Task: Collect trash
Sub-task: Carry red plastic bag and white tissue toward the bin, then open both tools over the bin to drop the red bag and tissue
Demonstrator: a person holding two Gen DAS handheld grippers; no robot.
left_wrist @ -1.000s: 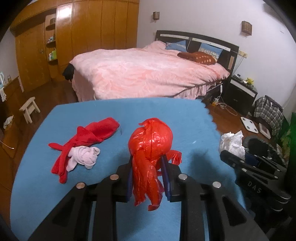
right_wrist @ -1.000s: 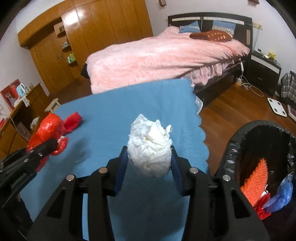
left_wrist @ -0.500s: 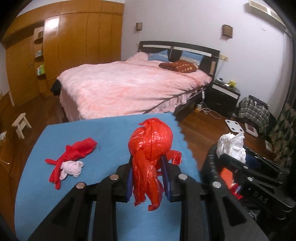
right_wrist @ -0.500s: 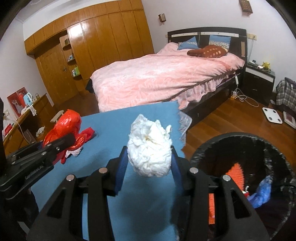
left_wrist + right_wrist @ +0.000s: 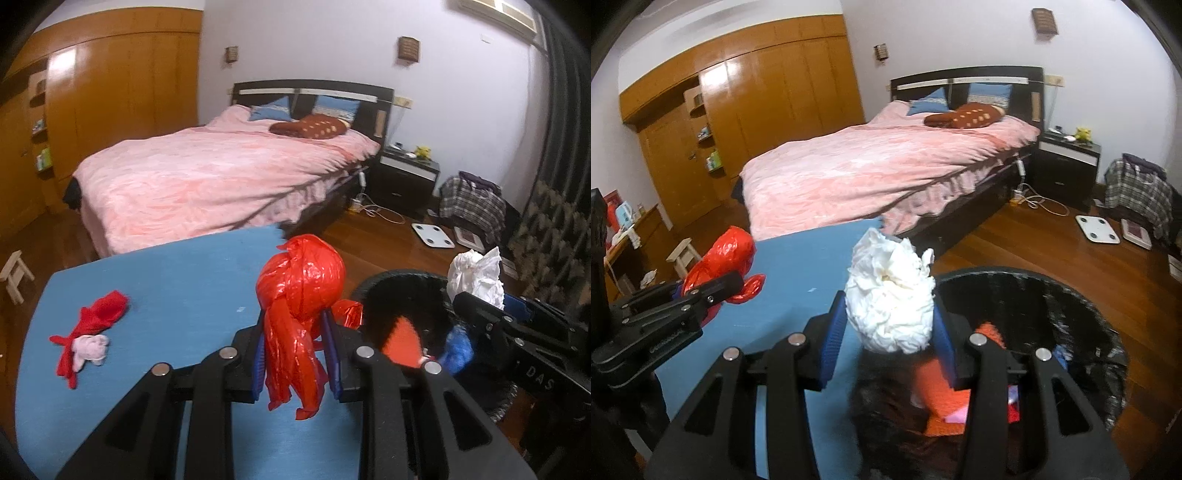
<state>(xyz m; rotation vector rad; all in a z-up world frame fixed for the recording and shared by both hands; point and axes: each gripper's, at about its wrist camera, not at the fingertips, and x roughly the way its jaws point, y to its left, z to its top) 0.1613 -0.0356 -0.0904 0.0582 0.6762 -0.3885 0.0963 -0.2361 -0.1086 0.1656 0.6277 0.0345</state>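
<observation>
Right wrist view, jaws tilted down, clamping tissue wad (image 5: 890, 302)

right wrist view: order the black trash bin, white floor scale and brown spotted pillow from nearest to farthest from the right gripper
From the right gripper:
1. Black trash bin, just below, right.
2. White floor scale, on the floor, far right.
3. Brown spotted pillow, at the bed's head.

Left tool (image 5: 296, 354) pads clamped on load; right tool (image 5: 889, 341) likewise, both angled downward.

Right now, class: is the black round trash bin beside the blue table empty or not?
Not empty. Inside the black round trash bin lie orange and blue scraps.
</observation>
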